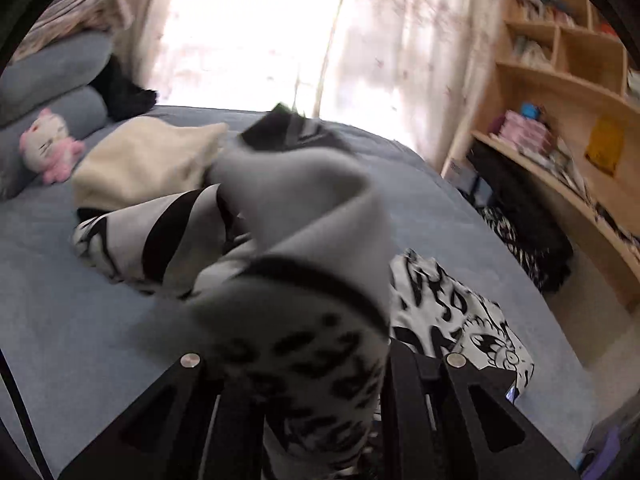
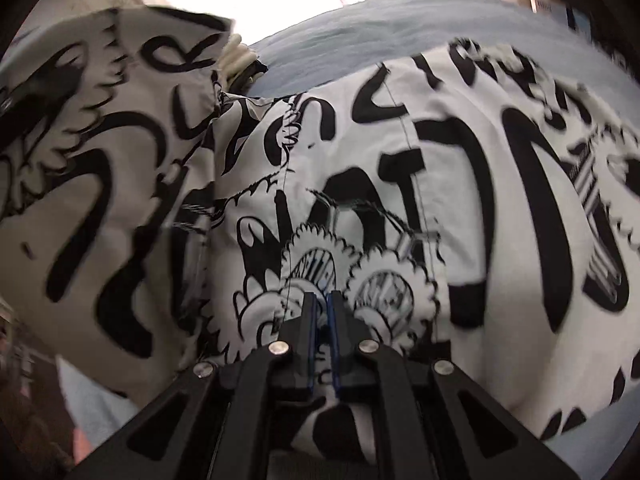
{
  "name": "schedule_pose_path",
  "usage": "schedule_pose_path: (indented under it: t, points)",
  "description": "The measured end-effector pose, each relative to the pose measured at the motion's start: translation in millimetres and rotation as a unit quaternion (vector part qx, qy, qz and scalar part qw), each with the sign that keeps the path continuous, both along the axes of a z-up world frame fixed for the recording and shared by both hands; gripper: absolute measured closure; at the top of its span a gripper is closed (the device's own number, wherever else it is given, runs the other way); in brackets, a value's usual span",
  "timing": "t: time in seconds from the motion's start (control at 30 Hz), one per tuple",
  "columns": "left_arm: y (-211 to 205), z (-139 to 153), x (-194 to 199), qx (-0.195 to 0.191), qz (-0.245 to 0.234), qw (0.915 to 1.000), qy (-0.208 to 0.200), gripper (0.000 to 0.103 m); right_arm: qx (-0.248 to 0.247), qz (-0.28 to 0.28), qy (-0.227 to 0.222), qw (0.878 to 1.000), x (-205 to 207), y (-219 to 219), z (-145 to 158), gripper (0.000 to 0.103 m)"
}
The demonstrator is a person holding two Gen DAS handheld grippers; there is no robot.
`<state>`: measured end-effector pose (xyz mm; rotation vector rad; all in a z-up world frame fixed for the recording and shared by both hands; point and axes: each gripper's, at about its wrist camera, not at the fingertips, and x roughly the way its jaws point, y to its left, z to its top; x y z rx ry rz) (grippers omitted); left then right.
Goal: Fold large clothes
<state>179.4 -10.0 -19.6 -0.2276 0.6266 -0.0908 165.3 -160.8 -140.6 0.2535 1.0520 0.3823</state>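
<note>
**Both grippers closed on the printed garment**

Left gripper [image 1: 320, 420]: the jaws are drawn nearly together and a bunched fold of the black-and-white printed garment [image 1: 304, 364] is clamped between them. The fingertips are hidden by the cloth, which fills the foreground of the left wrist view. From the clamp, the fabric is seen raised off the bed [image 1: 100, 340] and running away from the camera in a twisted band, its plain grey inner side turned outward. A further part of the garment lies flat on the blue bed cover to the right of the gripper.

Right gripper [image 2: 322, 304]: the fingers [image 2: 309, 312], lined with blue pads, are brought almost fully together. A thin layer of the garment [image 2: 460, 184] is pinched between them at a cartoon print. To the right the cloth is spread over the bed [image 2: 360, 36]; to the left a section is lifted and blurred.

Beyond the garment, in the left wrist view, a cream folded cloth [image 1: 148, 160] rests on the bed. Farther back, a pink-and-white plush toy [image 1: 48, 144] lies against grey-blue pillows [image 1: 60, 68]. Light curtains [image 1: 400, 40] hang behind the bed, and a wooden shelf unit [image 1: 560, 80] stands at the right.
</note>
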Motion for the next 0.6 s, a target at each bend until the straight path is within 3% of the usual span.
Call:
schedule_pose_path:
  t: [0.13,0.3,0.43,0.6]
  points:
    - [-42.6,-0.7,17.0,0.03,-0.021,0.9993,0.01,0.091,0.031,-0.002,0.025,0.999,-16.5,-26.5,13.8,0.098]
    - [-98.9,-5.4,31.6,0.07,-0.051,0.996,0.02,0.091,0.01,-0.082,-0.02,0.996,-43.5,-95.2,42.3,0.098]
    - [-153.6,-13.4,42.5,0.093,-0.086,0.9917,0.024,0.091,-0.023,-0.18,-0.051,0.982,-55.9,-159.7,56.7,0.097]
    - [-219.1,-27.4,41.0,0.125,-0.144,0.9814,0.021,0.09,-0.017,-0.269,-0.058,0.961,-69.0,-229.3,59.2,0.097]
